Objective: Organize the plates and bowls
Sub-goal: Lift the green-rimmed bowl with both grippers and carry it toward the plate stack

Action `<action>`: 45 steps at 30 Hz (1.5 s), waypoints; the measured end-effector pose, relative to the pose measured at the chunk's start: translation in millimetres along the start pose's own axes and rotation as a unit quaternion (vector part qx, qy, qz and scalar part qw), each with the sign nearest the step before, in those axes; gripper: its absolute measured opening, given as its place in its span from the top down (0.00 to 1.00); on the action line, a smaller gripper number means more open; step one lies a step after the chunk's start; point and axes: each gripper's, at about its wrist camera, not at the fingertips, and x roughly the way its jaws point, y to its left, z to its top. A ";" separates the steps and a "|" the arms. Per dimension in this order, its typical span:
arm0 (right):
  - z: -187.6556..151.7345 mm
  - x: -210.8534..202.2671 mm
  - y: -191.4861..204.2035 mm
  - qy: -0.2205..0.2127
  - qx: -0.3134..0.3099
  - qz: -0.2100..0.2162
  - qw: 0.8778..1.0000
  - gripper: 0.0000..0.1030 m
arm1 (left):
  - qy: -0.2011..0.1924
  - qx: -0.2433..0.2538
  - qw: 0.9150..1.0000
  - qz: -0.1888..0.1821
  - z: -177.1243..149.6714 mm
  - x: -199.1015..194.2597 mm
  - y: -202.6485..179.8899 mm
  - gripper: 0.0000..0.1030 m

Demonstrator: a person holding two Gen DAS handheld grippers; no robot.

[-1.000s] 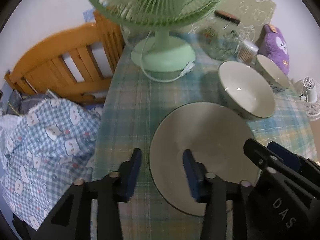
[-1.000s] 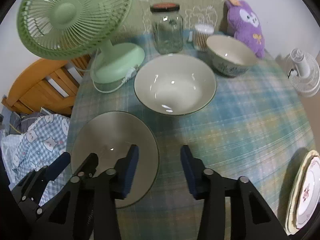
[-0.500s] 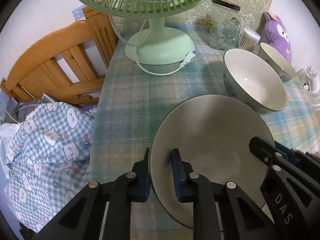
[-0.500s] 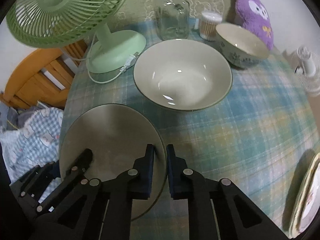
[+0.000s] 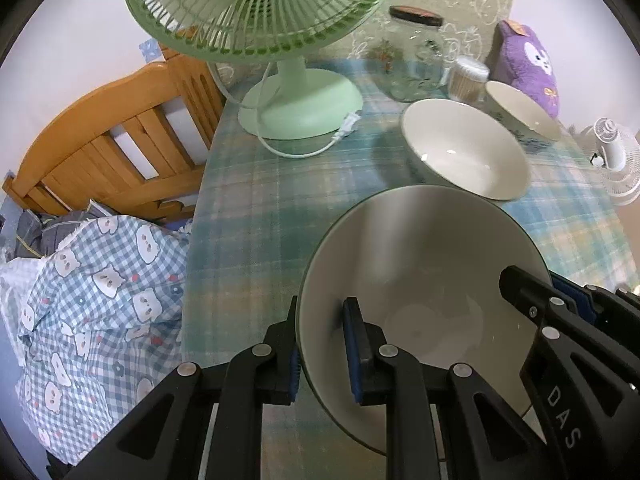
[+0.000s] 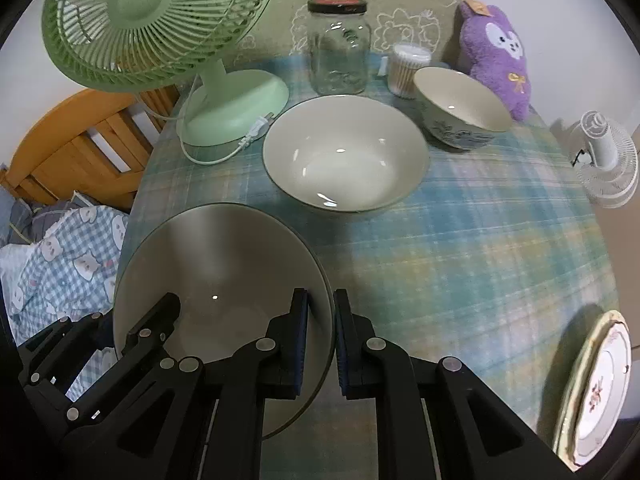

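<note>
A wide cream bowl (image 5: 424, 264) (image 6: 216, 264) with a dark rim is held at the near edge of the table. My left gripper (image 5: 320, 344) is shut on its left rim, one pad inside and one outside. My right gripper (image 6: 320, 336) is shut on its right rim in the same way. Behind it a second large cream bowl (image 5: 464, 152) (image 6: 344, 152) rests on the cloth. A smaller patterned bowl (image 6: 460, 108) (image 5: 524, 112) stands further back right. A floral plate (image 6: 596, 392) lies at the near right edge.
A green desk fan (image 6: 160, 28) with its cord stands at the back left. A glass jar (image 6: 340, 48), a cotton swab tub (image 6: 408, 68) and a purple plush toy (image 6: 496, 56) line the back. A small white fan (image 6: 604, 160) is at right; a wooden chair (image 5: 108, 152) at left.
Both grippers went from open beside the bowl's rim to shut on it, left on the left rim and right on the right. The bowl now sits slightly closer and tilted.
</note>
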 end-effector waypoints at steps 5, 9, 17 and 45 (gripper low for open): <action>-16.0 -20.5 -20.2 -0.006 -0.006 0.000 1.000 0.85 | -0.005 -0.003 1.000 0.000 -13.3 -21.1 -20.5 0.84; -33.5 -37.3 -40.0 -0.009 -0.009 0.003 1.000 0.85 | -0.009 -0.005 1.000 0.002 -26.5 -36.9 -41.4 0.84; -70.8 -64.1 -85.7 -0.013 -0.013 0.008 1.000 0.85 | -0.017 -0.011 1.000 0.004 -59.7 -61.5 -86.8 0.85; -147.2 -51.6 -163.0 0.000 -0.023 0.023 0.999 0.85 | -0.010 -0.025 0.999 0.018 -127.5 -51.5 -160.1 0.83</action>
